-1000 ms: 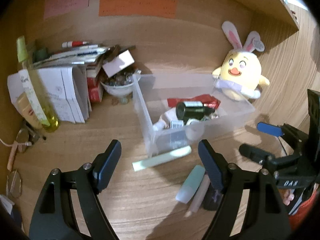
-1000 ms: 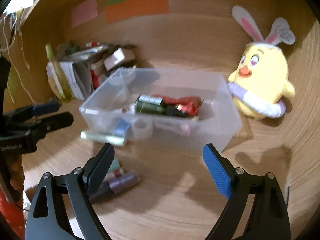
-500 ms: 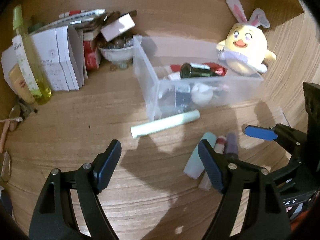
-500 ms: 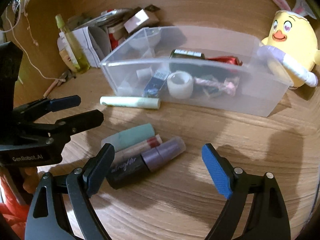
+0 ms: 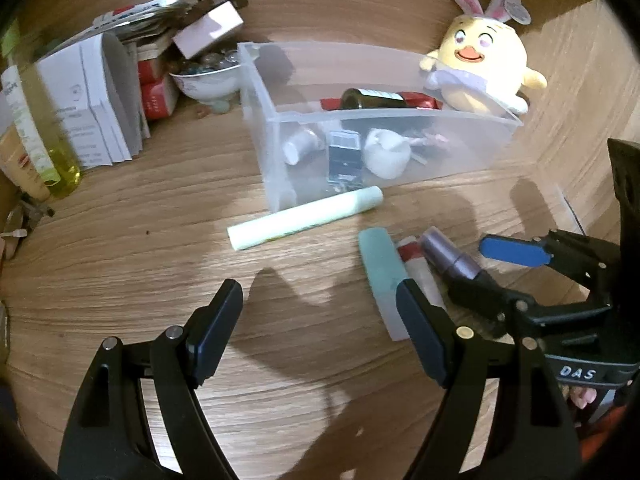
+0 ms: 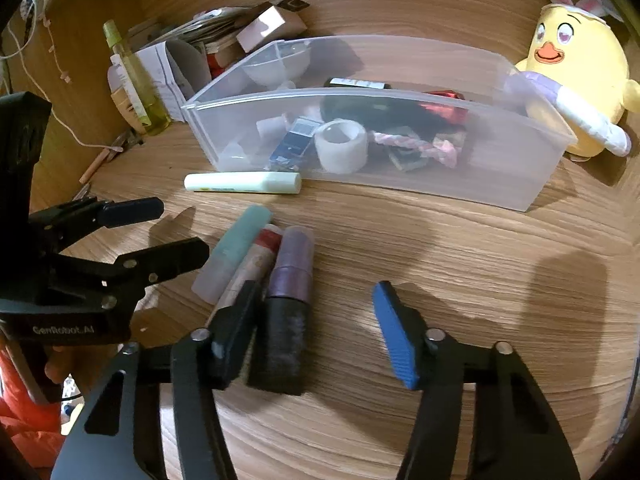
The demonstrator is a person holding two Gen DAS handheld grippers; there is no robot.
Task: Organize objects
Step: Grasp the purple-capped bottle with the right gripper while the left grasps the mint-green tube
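Note:
A clear plastic bin (image 5: 276, 152) (image 6: 520, 184) holds a dark bottle, a tape roll and small items. In front of it lie a pale green tube (image 5: 304, 222) (image 6: 242, 182), a teal tube (image 5: 380, 264) (image 6: 236, 252), a white-and-red tube (image 5: 416, 264) (image 6: 256, 264) and a purple-and-black tube (image 5: 448, 260) (image 6: 290, 292). My left gripper (image 5: 320, 332) (image 6: 168, 232) is open above the table, left of the teal tube. My right gripper (image 6: 316, 332) (image 5: 500, 276) is open low over the purple-and-black tube, its left finger beside that tube.
A yellow bunny-eared plush (image 5: 480, 72) (image 6: 576, 80) sits right of the bin. Papers, boxes, a bowl (image 5: 204, 80) and a yellow-green bottle (image 6: 136, 80) crowd the back left. A wooden wall rises behind and to the right.
Both grippers have dropped lower and closer to the loose tubes. The right gripper has come down over the purple-and-black tube. Both stay open.

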